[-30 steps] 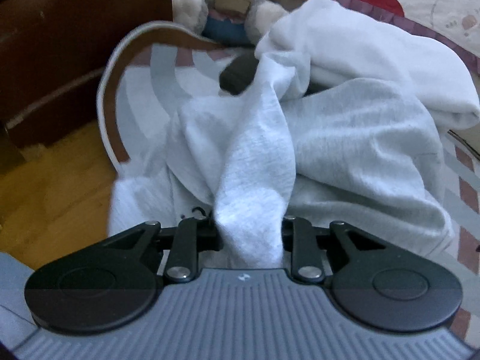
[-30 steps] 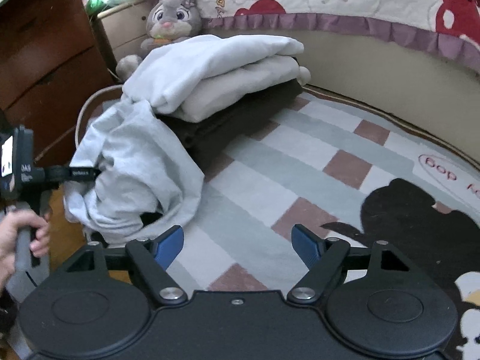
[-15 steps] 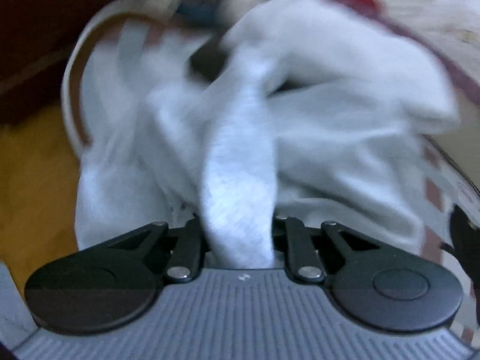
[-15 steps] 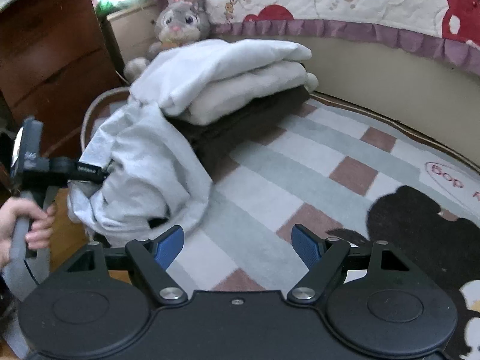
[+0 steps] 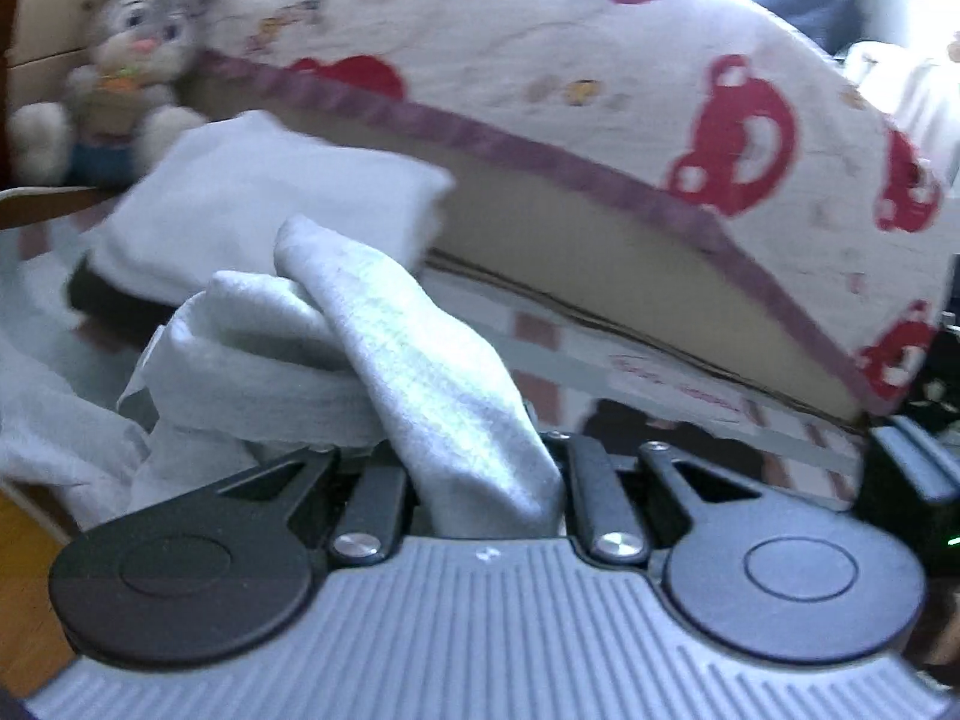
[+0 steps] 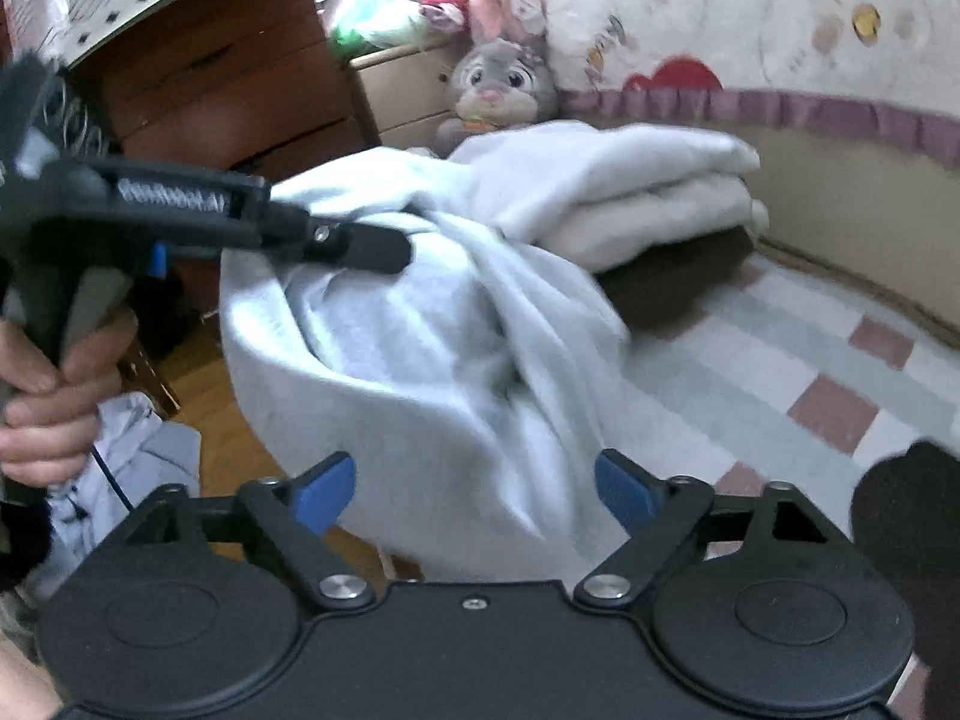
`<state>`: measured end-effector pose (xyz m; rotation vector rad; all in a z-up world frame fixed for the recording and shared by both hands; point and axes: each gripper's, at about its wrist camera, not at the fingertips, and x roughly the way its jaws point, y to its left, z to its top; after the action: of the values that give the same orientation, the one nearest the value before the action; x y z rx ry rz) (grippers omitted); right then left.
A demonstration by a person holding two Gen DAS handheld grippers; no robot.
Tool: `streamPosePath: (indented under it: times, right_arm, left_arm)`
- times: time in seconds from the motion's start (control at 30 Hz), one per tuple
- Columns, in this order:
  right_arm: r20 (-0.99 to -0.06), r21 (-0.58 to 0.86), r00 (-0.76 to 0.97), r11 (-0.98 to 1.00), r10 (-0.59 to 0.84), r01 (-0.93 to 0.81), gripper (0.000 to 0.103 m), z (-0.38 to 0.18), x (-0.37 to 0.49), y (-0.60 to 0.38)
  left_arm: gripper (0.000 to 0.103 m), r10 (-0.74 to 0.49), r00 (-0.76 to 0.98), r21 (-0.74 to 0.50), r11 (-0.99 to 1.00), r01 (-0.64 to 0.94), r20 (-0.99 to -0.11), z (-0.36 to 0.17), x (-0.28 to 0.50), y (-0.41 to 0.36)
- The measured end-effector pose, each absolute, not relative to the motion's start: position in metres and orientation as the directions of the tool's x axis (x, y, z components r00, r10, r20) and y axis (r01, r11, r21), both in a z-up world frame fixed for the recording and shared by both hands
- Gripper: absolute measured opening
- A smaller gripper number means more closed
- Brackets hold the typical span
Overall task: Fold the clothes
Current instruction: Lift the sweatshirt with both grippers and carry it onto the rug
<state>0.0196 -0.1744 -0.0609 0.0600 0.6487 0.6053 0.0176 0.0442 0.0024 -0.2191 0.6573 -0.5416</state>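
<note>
My left gripper (image 5: pixel 480 480) is clenched on the grey garment (image 6: pixel 420 372), lifting it; my right gripper (image 6: pixel 474 480), fingers (image 6: pixel 318 489) opening with cloth between them, must next catch a lower edge.

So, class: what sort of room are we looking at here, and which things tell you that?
Most likely a child's bedroom. A plush rabbit sits by a bed with a cartoon-print cover, and a checked rug on the floor holds folded clothes.

The black left gripper (image 6: pixel 384 255), gripped at its handle by a bare hand (image 6: pixel 57 402), has its jaws clamped tight on cloth, while the black right gripper (image 6: pixel 474 489) with blue pads (image 6: pixel 321 489) is opening its jaws wide.
</note>
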Motion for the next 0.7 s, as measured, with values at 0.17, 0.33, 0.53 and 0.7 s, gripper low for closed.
streamPosePath:
  times: [0.17,0.33,0.53,0.7]
  right_arm:
    - [-0.555,0.238,0.637,0.836,0.535,-0.494,0.078,-0.055,0.019,-0.186]
    - [-0.533,0.179,0.650,0.823,0.542,-0.539,0.038,-0.035,0.006,-0.198]
    - [-0.463,0.037,0.757,0.864,0.460,-0.503,0.016,0.001,-0.021,-0.222]
    - [-0.409,0.023,0.858,0.943,0.311,-0.331,0.015,0.029,-0.047,-0.262]
  left_arm:
    - [0.012,-0.586,0.642,-0.299,0.808,0.508,-0.494,0.023,0.010,0.016]
    - [0.012,-0.611,0.625,-0.273,0.785,0.556,-0.485,0.044,0.010,-0.013]
    - [0.012,-0.645,0.605,-0.182,0.739,0.649,-0.467,0.087,0.003,-0.058]
    - [0.012,-0.691,0.527,-0.185,0.676,0.713,-0.494,0.110,0.015,-0.109]
